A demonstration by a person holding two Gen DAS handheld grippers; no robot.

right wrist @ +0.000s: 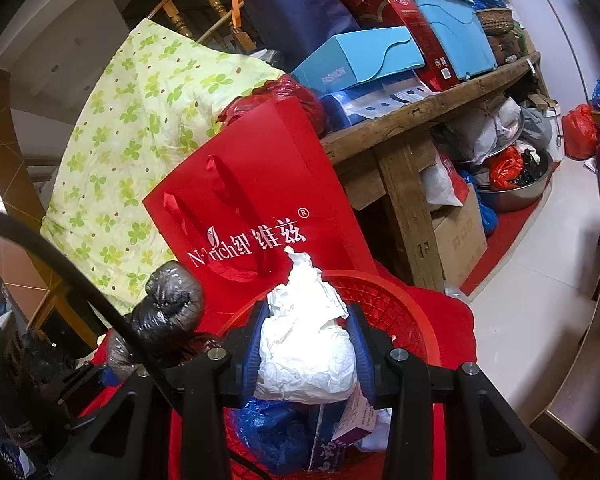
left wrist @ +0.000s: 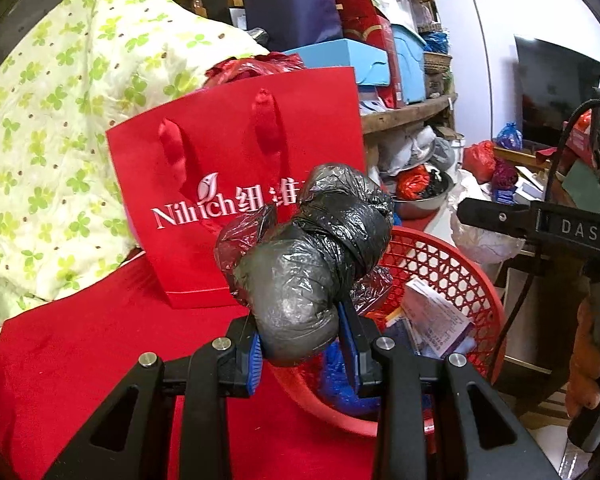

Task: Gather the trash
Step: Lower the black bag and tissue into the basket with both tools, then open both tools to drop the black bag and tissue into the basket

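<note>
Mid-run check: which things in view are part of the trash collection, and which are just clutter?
In the job:
- black plastic bundle, clamped in the left gripper
- white crumpled paper, clamped in the right gripper
- red basket, already holding scraps

Just lying about:
- red gift bag
- clover-print quilt
- blue boxes
- wooden table

Grey-black plastic bundle [left wrist: 308, 256], white crumpled paper [right wrist: 308, 344], red lattice basket [left wrist: 440, 256], red gift bag [left wrist: 236, 184] white lettering, pale quilt [left wrist: 60, 120] green clover print at ten o'clock, turquoise box [right wrist: 360, 60]
</note>
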